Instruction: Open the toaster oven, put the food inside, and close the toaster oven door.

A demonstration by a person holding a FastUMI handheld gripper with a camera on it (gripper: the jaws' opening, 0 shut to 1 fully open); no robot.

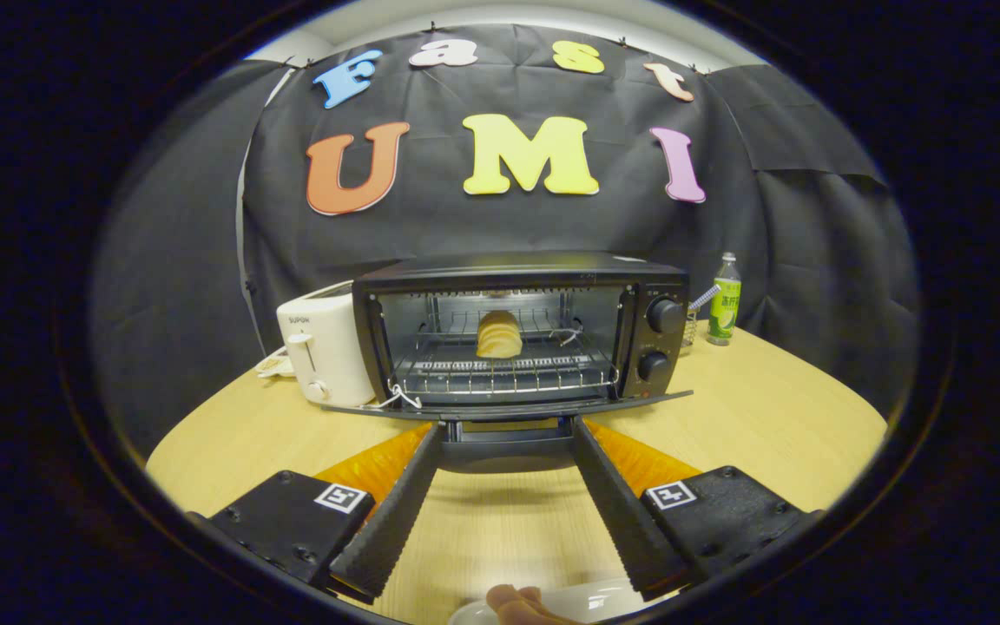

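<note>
A white plate [591, 601] with a sausage-like piece of food [517, 603] sits nearest, on the pale wooden worktop [769, 417] between the bases of the fingers. The tongs [507, 427] are spread wide and grasp nothing; their tips reach the lowered door handle [507, 431] of the black toaster oven [522, 330]. A pale bread roll [498, 335] stands on the wire rack [509, 373] inside. Beside the oven are a white toaster [322, 351] and a green bottle [725, 304].

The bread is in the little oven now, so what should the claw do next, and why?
Probably lift the door's handle upward to swing the door shut. The bread already sits on the toaster oven's rack, the door hangs flat open, and the open claw brackets the handle.
</note>
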